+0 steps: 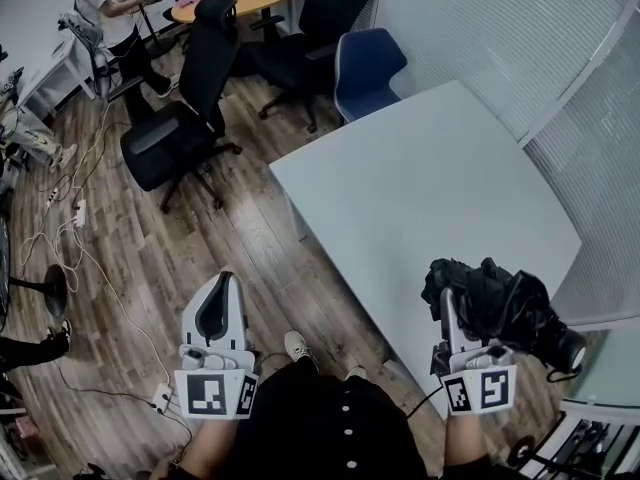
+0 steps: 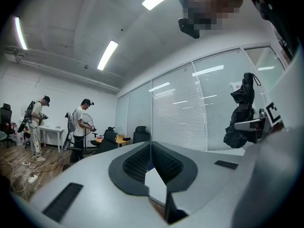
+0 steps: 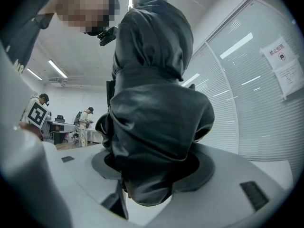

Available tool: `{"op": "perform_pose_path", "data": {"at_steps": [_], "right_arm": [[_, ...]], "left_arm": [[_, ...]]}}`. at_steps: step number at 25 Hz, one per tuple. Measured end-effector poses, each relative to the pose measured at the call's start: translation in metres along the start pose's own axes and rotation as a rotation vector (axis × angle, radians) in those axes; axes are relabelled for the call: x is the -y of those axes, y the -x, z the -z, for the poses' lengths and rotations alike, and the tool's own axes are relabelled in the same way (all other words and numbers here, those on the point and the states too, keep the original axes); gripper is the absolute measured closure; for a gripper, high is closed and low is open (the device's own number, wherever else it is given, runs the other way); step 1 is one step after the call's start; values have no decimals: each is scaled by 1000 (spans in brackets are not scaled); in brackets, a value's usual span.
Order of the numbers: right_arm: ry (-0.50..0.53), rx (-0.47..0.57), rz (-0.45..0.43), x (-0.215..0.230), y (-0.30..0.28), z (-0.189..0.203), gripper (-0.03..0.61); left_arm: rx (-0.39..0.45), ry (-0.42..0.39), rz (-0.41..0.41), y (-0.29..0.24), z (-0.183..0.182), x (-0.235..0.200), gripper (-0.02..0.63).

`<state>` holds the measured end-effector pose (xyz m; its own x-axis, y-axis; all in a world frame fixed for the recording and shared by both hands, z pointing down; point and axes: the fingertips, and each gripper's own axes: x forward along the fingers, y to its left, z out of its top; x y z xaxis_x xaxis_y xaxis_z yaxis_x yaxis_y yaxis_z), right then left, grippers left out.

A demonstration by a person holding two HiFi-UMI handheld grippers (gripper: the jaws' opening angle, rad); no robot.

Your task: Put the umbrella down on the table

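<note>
- The right tool (image 1: 462,318) was clamped on a folded black umbrella (image 1: 500,303). In the right gripper view its jaws pressed the bunched fabric (image 3: 152,118) from both sides.
- The umbrella stood roughly upright in that grip, with its cloth spilling above and below the jaws.
- In the head view the umbrella sat over the near right edge of the white bench (image 1: 420,198), held in the tool and not lying on the top.
- The left tool (image 1: 222,283) was held over the wooden floor (image 1: 200,248), left of the bench and well apart from the umbrella.
- In the left gripper view, the left tool's jaws met at their tips with nothing between them (image 2: 151,151). The umbrella (image 2: 242,110) showed off to the right.
- A black office chair (image 1: 185,118) and a blue chair (image 1: 365,68) stood beyond the bench's far side.
- A person (image 1: 110,8) stood at the far left, and cables (image 1: 75,228) trailed across the floor.
</note>
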<state>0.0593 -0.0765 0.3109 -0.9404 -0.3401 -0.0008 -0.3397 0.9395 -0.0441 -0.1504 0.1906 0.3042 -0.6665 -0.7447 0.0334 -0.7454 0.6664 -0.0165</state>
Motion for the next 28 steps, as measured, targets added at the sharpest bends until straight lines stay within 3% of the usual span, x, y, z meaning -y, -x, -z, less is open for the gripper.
{"op": "perform_pose_path", "data": {"at_steps": [11, 17, 28], "right_arm": [[42, -8, 36, -54, -34, 7, 303], [50, -32, 30, -53, -57, 17, 303], [58, 1, -36, -43, -146, 12, 304]], "left_arm": [[-24, -13, 73, -36, 19, -47, 591], [-22, -34, 80, -56, 23, -50, 591], [3, -66, 10, -112, 7, -80, 591]]}}
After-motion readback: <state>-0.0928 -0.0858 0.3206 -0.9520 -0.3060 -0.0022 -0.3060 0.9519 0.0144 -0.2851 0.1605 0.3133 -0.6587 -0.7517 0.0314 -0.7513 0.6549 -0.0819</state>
